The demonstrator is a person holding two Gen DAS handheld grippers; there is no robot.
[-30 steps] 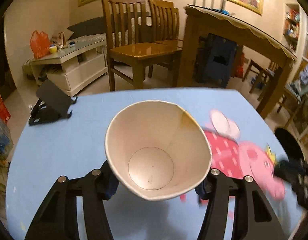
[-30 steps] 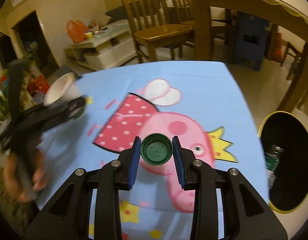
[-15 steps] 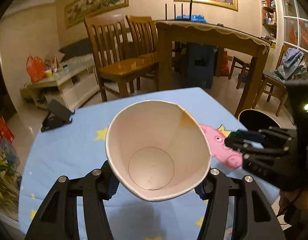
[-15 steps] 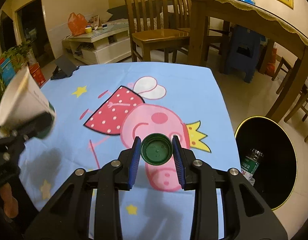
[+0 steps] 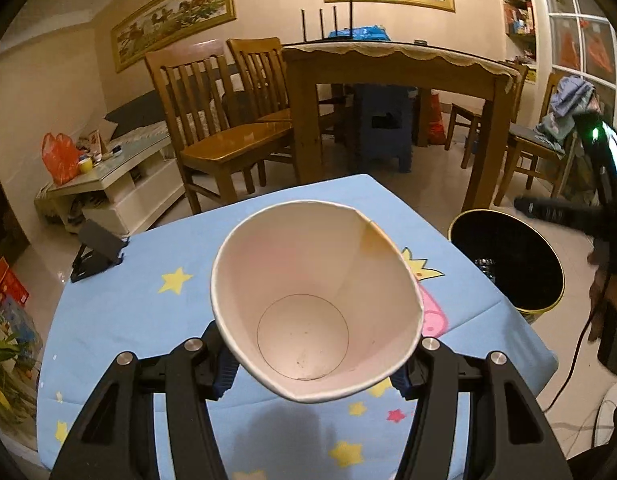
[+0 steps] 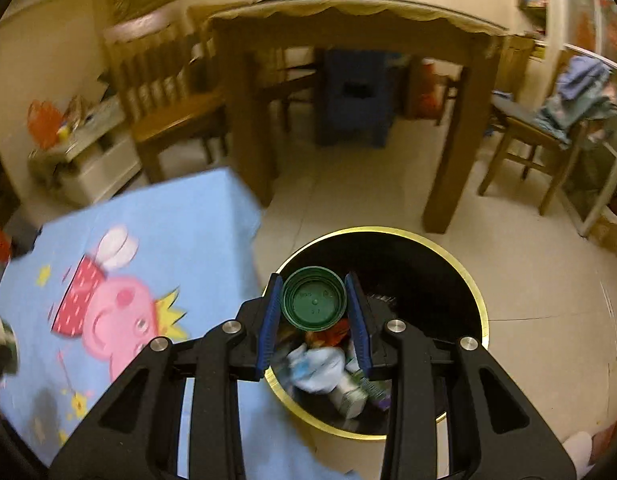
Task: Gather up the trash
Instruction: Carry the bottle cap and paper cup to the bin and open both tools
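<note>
My left gripper point(image 5: 312, 368) is shut on a squashed white paper cup point(image 5: 314, 300), held above the blue cartoon tablecloth point(image 5: 148, 304), mouth toward the camera. My right gripper point(image 6: 314, 312) is shut on a green bottle cap point(image 6: 313, 303) and holds it over the black bin with a gold rim point(image 6: 428, 256), which stands on the floor right of the table. Several pieces of trash point(image 6: 328, 372) lie in the bin. The bin also shows in the left wrist view point(image 5: 508, 268), with the right gripper point(image 5: 548, 210) above it.
A black phone stand point(image 5: 98, 250) sits at the table's far left corner. Wooden chairs point(image 5: 220, 136) and a wooden dining table point(image 5: 396, 72) stand beyond. A low white cabinet point(image 5: 108, 184) is at the left. A chair with clothes point(image 6: 556, 128) stands right.
My right gripper has swung right off the table with the green cap and now hangs over the bin. My left gripper with the cup has risen and turned right toward the bin.
</note>
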